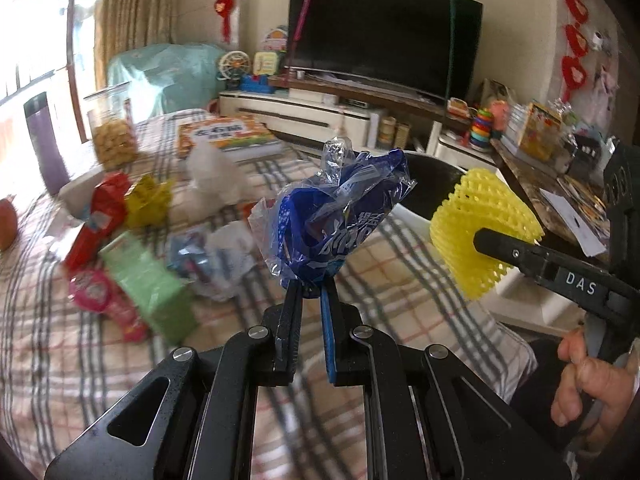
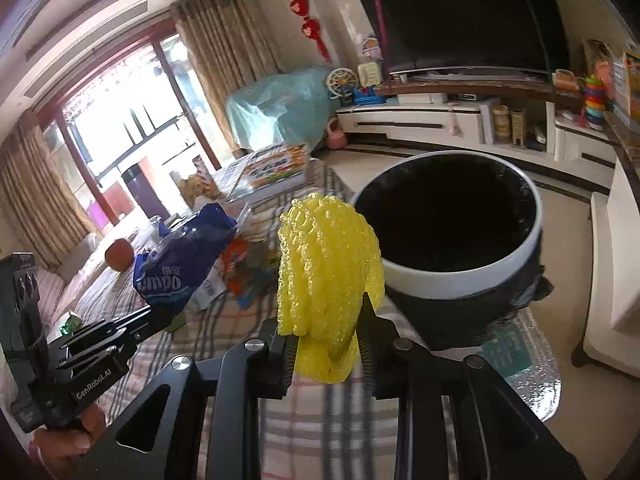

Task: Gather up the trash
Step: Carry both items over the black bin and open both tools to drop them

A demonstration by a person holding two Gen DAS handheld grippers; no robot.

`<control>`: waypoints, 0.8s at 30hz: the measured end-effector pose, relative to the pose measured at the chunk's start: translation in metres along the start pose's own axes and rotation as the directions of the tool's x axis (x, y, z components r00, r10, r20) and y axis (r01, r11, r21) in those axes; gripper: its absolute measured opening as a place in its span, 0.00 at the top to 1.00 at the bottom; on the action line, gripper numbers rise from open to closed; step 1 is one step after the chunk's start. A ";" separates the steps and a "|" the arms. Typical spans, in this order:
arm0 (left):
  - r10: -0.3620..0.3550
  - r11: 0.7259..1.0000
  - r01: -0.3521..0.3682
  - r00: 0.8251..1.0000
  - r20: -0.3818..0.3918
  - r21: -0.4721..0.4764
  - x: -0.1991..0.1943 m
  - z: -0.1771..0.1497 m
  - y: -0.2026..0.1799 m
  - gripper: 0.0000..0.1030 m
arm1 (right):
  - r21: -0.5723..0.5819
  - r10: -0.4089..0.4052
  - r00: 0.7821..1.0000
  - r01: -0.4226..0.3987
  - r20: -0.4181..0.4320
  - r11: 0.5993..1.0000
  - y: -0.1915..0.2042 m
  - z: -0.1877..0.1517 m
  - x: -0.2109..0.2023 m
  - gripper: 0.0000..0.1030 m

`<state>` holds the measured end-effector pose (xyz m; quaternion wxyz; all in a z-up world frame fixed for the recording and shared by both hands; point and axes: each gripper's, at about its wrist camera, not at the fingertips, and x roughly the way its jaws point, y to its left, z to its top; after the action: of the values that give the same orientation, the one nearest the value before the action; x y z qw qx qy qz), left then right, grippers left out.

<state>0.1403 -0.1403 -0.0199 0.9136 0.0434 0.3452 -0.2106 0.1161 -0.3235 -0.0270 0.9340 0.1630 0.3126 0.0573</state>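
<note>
My left gripper (image 1: 312, 286) is shut on a crumpled blue plastic wrapper (image 1: 340, 216), held up above the checked tablecloth (image 1: 400, 292). My right gripper (image 2: 326, 320) is shut on a yellow foam fruit net (image 2: 324, 264), which also shows at the right of the left wrist view (image 1: 472, 224). In the right wrist view the blue wrapper (image 2: 184, 260) hangs at the left in the other gripper (image 2: 160, 316). A white-rimmed bin with a black liner (image 2: 456, 276) stands just right of the foam net, beyond the table's edge. More wrappers (image 1: 108, 216) lie on the table at the left.
On the table stand a green tissue pack (image 1: 148, 280), a pink packet (image 1: 104, 296), a snack jar (image 1: 112, 136), a purple flask (image 1: 44, 140) and a colourful box (image 1: 228, 136). A TV (image 1: 384, 36) on a low cabinet (image 1: 304, 112) fills the far wall. A cluttered side table (image 1: 560, 184) is at the right.
</note>
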 end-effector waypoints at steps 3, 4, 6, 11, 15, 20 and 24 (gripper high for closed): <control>-0.012 1.000 0.012 1.000 -0.015 0.020 0.010 0.006 -0.011 0.91 | 0.009 -0.015 1.000 0.015 0.004 1.000 -0.010 0.004 0.000 0.74; -0.016 1.000 0.017 1.000 -0.018 0.026 0.013 0.008 -0.015 0.91 | 0.012 -0.018 1.000 0.018 0.004 1.000 -0.013 0.005 0.000 0.74; -0.023 0.999 0.024 0.999 -0.024 0.040 0.019 0.012 -0.022 0.91 | 0.021 -0.023 1.000 0.023 0.005 1.000 -0.019 0.008 0.000 0.74; -0.037 0.997 0.039 0.999 -0.032 0.065 0.031 0.022 -0.036 0.91 | 0.030 -0.029 0.999 0.029 0.013 0.999 -0.033 0.018 -0.002 0.74; -0.046 0.996 0.048 0.998 -0.035 0.081 0.040 0.031 -0.048 0.91 | 0.043 -0.028 0.999 0.028 0.016 0.999 -0.043 0.027 -0.001 0.74; -0.051 0.993 0.054 0.998 -0.037 0.102 0.051 0.043 -0.060 0.91 | 0.065 -0.019 0.999 0.017 0.029 0.998 -0.055 0.040 -0.001 0.74; -0.054 0.990 0.059 0.998 -0.039 0.125 0.060 0.054 -0.070 0.91 | 0.083 -0.033 0.999 0.029 0.041 0.996 -0.068 0.049 0.001 0.75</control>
<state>0.1848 -0.2375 -0.0138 0.8965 0.0949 0.3482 -0.2570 0.1468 -0.4000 -0.0137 0.9337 0.1979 0.2972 0.0263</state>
